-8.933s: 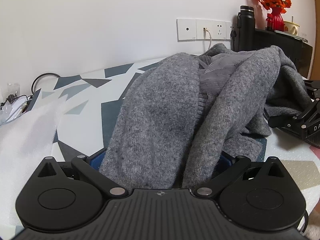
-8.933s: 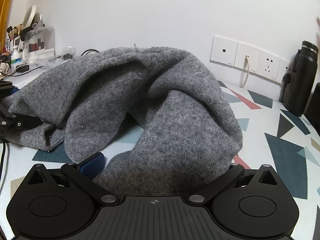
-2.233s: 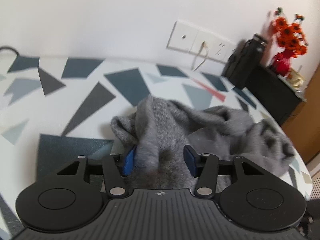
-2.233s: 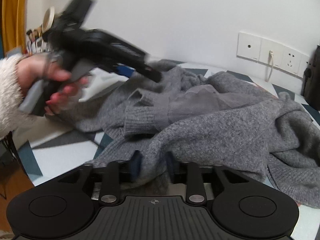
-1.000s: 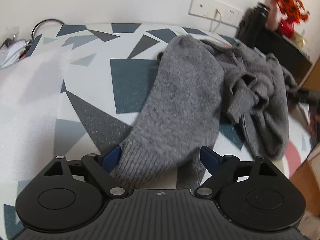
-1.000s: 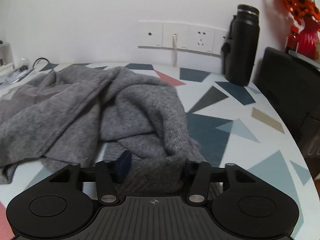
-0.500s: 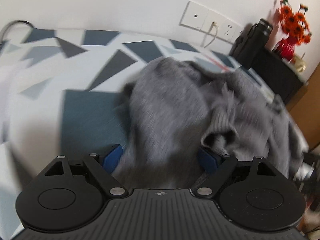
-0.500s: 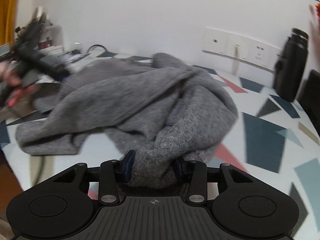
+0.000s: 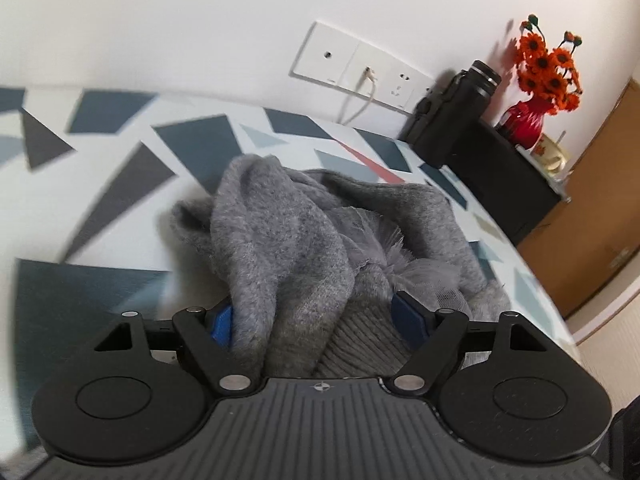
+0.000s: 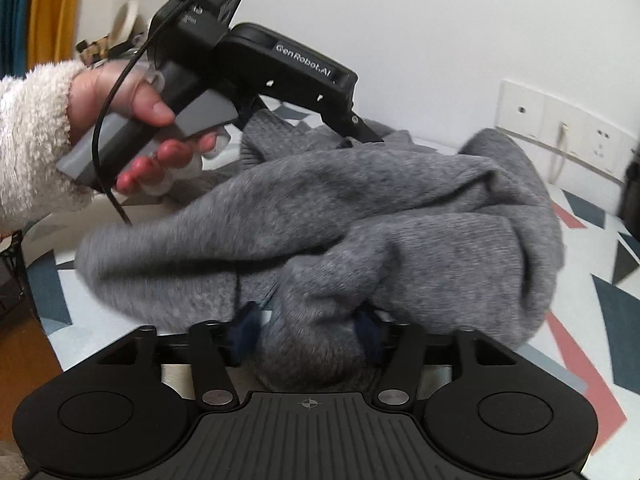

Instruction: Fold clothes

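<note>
soft even indoor light, fisheye-bent edges (left side motion-blurred)

Grey sweater on patterned table

Grey sweater; white tabletop with blue-grey triangles.

The grey sweater is fuzzy, matt knitted wool, with a ribbed hem near the left tool and a wisp of sheer, frayed mesh. Both tools are matt black plastic with ribbed housings, blue pads and small shiny metal pivots; so is the right tool. The surface looks smooth and printed. A hand wears a fluffy white sleeve. The far vase is glossy red.
</note>
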`<action>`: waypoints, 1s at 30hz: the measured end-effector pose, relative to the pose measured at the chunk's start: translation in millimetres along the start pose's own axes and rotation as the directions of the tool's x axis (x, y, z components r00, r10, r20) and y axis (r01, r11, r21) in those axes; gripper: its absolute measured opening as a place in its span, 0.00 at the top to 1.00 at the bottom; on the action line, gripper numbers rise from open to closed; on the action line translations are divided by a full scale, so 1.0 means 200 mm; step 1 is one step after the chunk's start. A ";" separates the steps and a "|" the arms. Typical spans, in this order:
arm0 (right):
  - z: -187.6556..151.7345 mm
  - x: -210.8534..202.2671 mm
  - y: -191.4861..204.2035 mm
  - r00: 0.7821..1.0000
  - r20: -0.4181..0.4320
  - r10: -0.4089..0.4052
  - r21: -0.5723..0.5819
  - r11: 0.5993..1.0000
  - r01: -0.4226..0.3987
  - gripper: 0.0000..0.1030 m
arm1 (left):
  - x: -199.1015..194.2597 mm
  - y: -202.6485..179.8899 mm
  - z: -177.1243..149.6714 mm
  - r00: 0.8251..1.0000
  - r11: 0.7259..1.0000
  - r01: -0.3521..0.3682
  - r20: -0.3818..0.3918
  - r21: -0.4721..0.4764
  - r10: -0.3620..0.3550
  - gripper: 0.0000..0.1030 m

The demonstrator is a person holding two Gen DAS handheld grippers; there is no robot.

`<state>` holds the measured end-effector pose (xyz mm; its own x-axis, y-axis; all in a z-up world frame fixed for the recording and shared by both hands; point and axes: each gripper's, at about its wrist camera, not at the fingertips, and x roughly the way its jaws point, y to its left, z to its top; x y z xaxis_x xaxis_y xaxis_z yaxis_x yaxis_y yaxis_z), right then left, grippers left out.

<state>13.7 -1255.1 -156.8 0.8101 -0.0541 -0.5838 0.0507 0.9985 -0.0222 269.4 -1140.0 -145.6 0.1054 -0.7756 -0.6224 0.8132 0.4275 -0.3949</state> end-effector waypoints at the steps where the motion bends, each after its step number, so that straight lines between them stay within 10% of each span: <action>1: 0.00 0.00 0.01 1.000 0.000 -0.001 -0.005 1.000 0.001 0.45 | -0.03 0.02 0.00 1.000 1.000 -0.020 0.010 0.006 0.020 0.17; 13: 0.05 -0.10 -0.03 1.000 -0.025 0.016 0.035 0.999 -0.015 0.41 | -0.44 0.00 -0.13 0.991 0.993 -0.114 0.069 0.039 0.111 0.01; 20: 0.10 -0.28 -0.16 1.000 0.020 -0.002 0.096 0.995 0.000 0.11 | -0.60 -0.03 -0.38 0.998 0.991 -0.059 0.027 -0.120 0.063 0.01; 30: 0.34 -0.37 -0.59 0.963 0.128 -0.238 0.220 0.953 0.206 0.01 | -0.53 -0.18 -0.59 0.981 0.980 -0.178 0.063 -0.084 0.184 0.01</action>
<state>-12.5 -1369.5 -56.1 0.8425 -0.2910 -0.4533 0.3439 0.9383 0.0368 161.9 -1018.2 -145.3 0.2892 -0.7117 -0.6402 0.7307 0.5962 -0.3326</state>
